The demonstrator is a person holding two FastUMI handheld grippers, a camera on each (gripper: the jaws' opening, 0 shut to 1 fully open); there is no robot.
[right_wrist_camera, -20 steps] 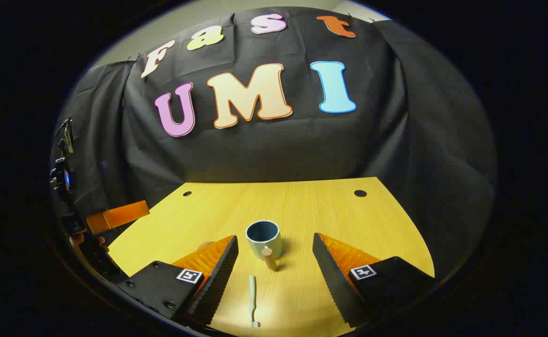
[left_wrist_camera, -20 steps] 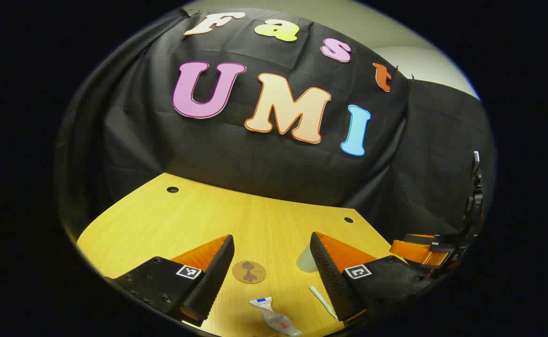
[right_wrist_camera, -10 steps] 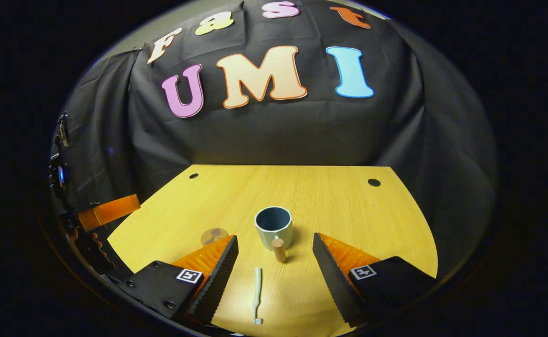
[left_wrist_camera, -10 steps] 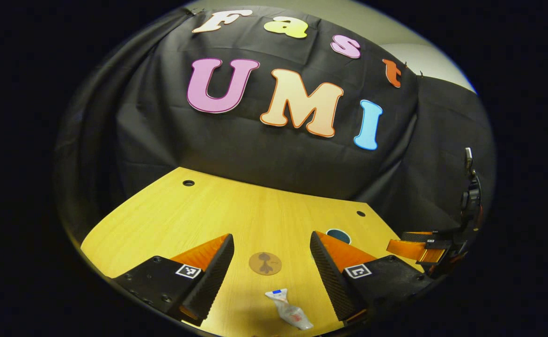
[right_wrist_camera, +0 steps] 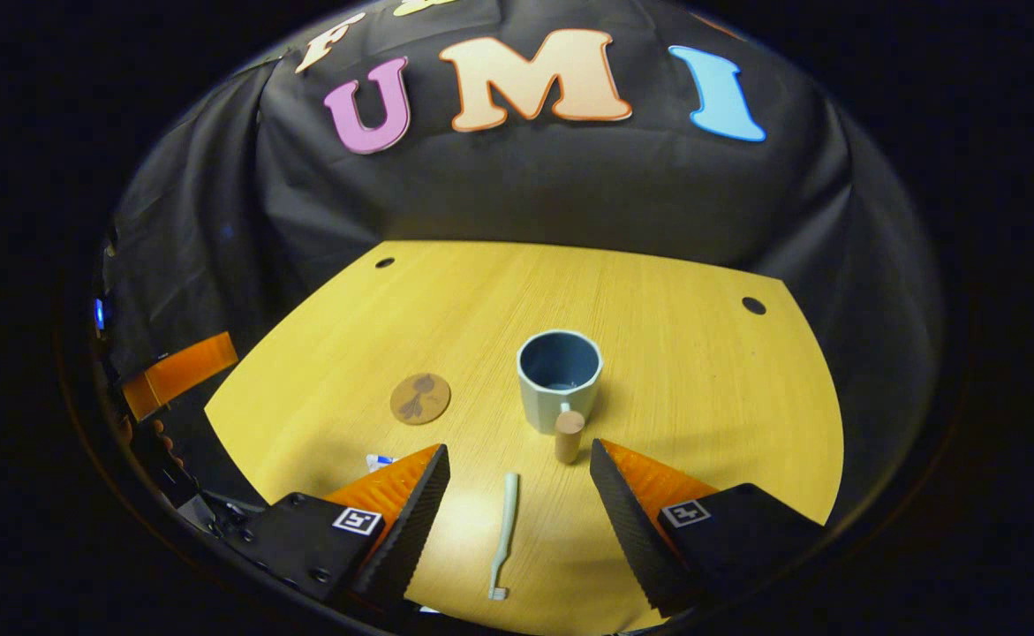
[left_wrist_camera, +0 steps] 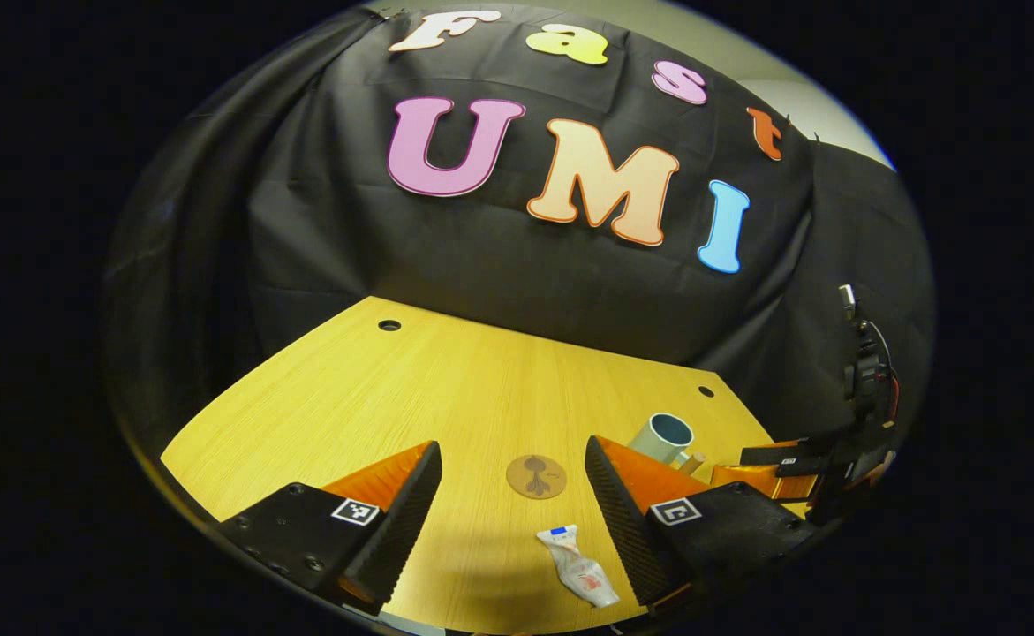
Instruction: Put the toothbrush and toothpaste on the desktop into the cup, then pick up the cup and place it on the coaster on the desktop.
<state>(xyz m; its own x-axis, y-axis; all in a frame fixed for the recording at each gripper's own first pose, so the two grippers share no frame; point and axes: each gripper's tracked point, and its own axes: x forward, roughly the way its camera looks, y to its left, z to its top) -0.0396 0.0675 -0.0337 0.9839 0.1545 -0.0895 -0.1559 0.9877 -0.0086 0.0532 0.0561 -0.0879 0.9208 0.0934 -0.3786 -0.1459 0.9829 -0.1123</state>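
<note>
The toothbrush (right_wrist_camera: 503, 535) is lying flat on the desktop (right_wrist_camera: 675, 353) just in front of the cup (right_wrist_camera: 559, 378), between the parted fingers of the right gripper (right_wrist_camera: 519, 495), which is probably lining up to take it. The toothpaste (left_wrist_camera: 577, 568) is lying left of the cup, nearer than the coaster (left_wrist_camera: 536, 476), with the left gripper (left_wrist_camera: 513, 499) hanging over it, jaws apart and holding nothing

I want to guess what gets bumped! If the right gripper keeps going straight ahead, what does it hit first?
Probably the toothbrush, lying on the table between the open right gripper's fingers. Past it stands the cup. Depth is hard to judge.
</note>
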